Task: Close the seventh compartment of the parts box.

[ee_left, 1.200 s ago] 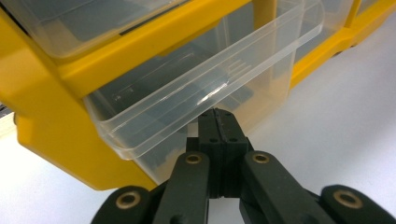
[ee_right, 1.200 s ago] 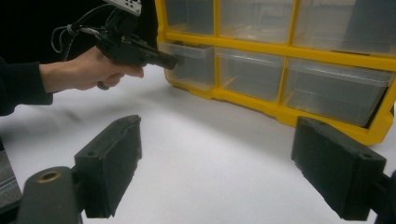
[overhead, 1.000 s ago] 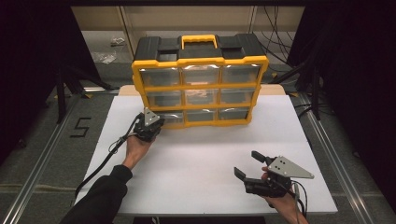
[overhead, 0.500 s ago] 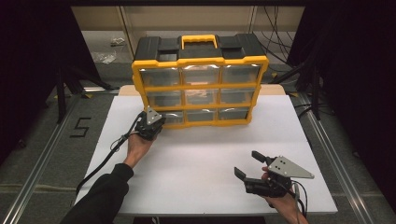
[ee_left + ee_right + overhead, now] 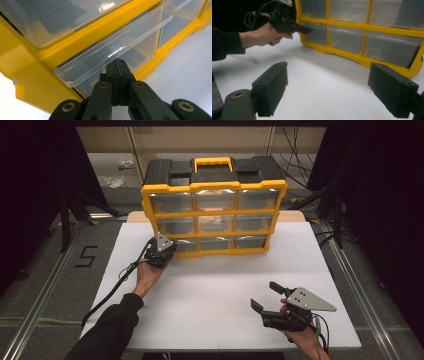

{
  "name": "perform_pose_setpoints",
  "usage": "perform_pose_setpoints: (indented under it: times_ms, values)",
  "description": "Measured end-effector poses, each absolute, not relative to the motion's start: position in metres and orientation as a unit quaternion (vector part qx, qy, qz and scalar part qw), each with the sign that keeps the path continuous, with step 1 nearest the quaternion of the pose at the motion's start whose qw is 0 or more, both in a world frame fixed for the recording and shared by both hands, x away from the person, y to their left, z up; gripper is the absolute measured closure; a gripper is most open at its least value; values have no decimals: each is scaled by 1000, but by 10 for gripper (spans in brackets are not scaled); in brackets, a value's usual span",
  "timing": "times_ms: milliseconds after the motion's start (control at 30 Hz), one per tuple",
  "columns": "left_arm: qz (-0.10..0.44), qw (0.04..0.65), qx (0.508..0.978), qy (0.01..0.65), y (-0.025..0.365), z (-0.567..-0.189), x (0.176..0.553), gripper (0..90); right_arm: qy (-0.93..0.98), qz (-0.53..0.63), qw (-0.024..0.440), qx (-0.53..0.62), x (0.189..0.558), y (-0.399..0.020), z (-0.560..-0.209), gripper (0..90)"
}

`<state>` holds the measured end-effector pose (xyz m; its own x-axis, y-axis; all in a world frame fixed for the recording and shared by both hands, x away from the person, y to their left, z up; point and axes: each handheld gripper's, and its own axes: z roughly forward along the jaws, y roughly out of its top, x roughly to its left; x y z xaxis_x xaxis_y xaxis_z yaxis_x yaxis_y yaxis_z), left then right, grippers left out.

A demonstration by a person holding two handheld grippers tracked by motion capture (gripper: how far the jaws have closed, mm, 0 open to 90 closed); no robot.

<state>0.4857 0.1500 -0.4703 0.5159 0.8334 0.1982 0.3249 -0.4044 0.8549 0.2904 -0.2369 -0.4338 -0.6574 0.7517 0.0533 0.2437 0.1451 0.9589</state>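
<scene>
Pressing its clenched jaws under the clear pull lip of the bottom-left drawer (image 5: 117,47), the left gripper (image 5: 161,251) meets the yellow organizer (image 5: 214,205) at the far middle of the white table (image 5: 215,290), while the right gripper (image 5: 270,297) hovers released, near right.

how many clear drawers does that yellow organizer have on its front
9 clear drawers in the yellow organizer: three in the top row, three in the middle, three along the bottom; the left gripper partly covers the bottom-left one.
</scene>
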Motion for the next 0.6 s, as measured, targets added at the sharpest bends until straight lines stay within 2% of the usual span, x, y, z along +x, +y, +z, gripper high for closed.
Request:
perform_pose_setpoints:
  times_ms: [600]
  values:
    - [326, 396, 772, 377, 151, -471, 490, 895, 721, 556, 229, 344, 290, -237, -434, 171]
